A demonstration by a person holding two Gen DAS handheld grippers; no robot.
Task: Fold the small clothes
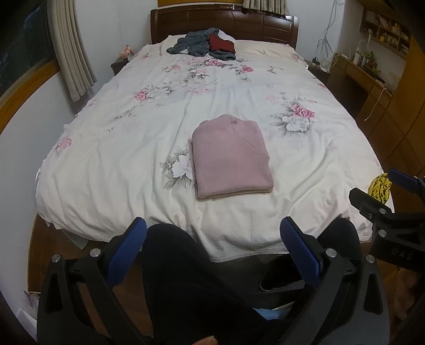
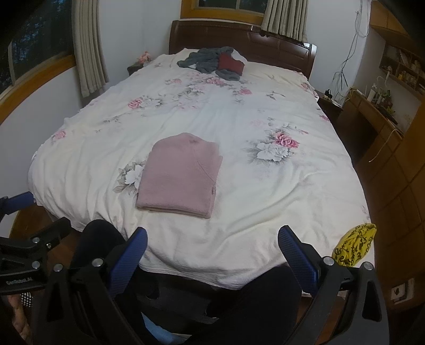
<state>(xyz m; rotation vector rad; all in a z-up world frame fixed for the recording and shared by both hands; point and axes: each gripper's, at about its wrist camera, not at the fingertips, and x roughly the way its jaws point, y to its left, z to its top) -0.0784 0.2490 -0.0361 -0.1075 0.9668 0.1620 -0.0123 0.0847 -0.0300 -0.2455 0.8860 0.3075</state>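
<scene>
Floral bedding covers the bed (image 1: 119,164) that fills both views, its foot edge closest to the person, whose dark-clothed knees sit just under the cameras. Both tools hang back over that edge: the left tongs (image 1: 212,248) stand wide and hold nothing, and the right tongs (image 2: 212,253) are likewise wide and empty, which suggests a pause between garments rather than a grasp. Just beyond them the pink sweater (image 2: 180,172) lies folded into a neat rectangle near the middle of the sheet, flat and square, seemingly a finished piece. A yellow patterned bundle (image 2: 354,246) rests at the bed's near right corner, close to the drop. Bare sheet surrounds the sweater on every side, giving ample space to spread another piece. Far off by the headboard (image 1: 225,24), a grey garment (image 1: 191,45) and a red garment (image 1: 221,43) lie heaped together, apparently waiting, well out of easy reach.
</scene>
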